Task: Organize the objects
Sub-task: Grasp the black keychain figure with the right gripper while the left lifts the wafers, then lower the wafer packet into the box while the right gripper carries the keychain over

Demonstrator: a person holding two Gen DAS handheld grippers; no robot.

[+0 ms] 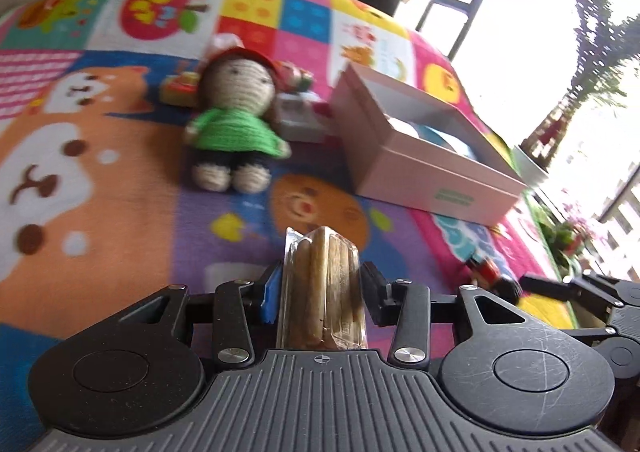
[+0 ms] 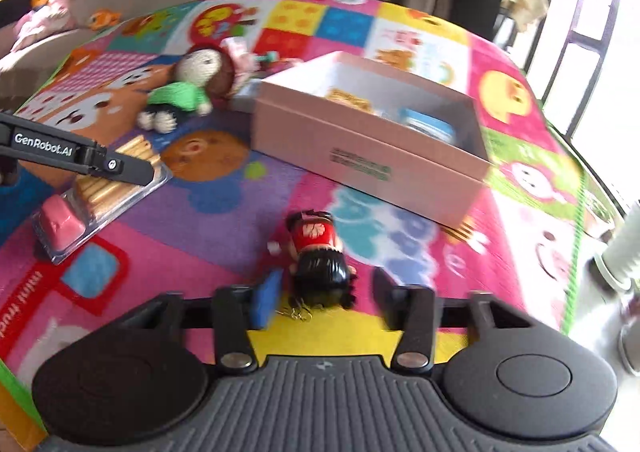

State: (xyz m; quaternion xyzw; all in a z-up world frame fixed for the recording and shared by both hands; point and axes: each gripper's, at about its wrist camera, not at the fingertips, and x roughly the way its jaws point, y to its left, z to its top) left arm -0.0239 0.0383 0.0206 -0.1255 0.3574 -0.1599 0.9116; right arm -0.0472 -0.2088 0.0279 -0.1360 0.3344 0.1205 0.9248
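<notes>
Between the fingers of the left gripper a clear packet of biscuit sticks is sitting clamped, its pads pressing both sides of the wrapper. From the right wrist view that same packet is lying low over the patchwork play mat, with a pink piece showing at its near end, though whether it is resting on the mat cannot be told. On the mat beyond, the crochet doll in a green top and red cap is lying on its back, beside some small blurred toys. Right of the doll, the open pink box is sitting on the mat, holding a blue-lidded jar and something pale and patterned that is too blurred to name. Nearer, the right gripper is hovering with its fingers spread apart on either side of a small black-haired figurine in red, which is lying on the mat, neither pad pressing it.
</notes>
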